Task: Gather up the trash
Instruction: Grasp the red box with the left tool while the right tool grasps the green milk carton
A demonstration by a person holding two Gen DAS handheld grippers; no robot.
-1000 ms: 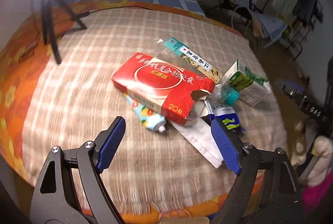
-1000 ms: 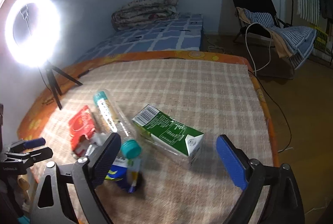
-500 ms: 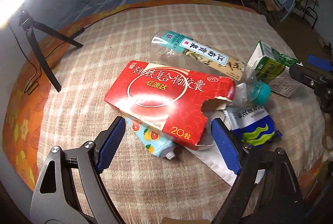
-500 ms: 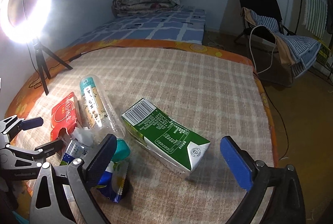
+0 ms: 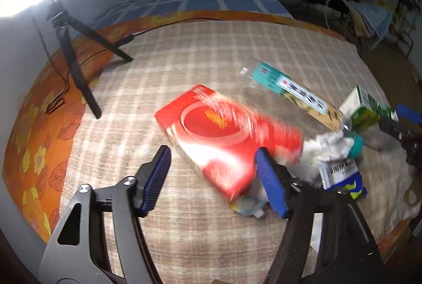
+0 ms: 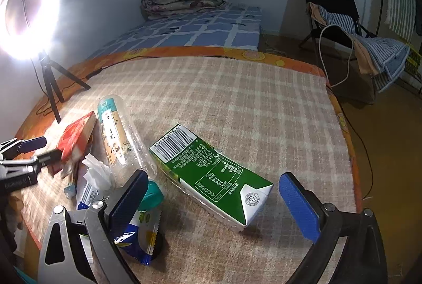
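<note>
Checked cloth: one carton, one bottle.

Bare cloth beyond carton

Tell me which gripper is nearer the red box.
Left. The left gripper has its closing jaws around the red box's near end; the right gripper sits at the green carton, farther off.
</note>
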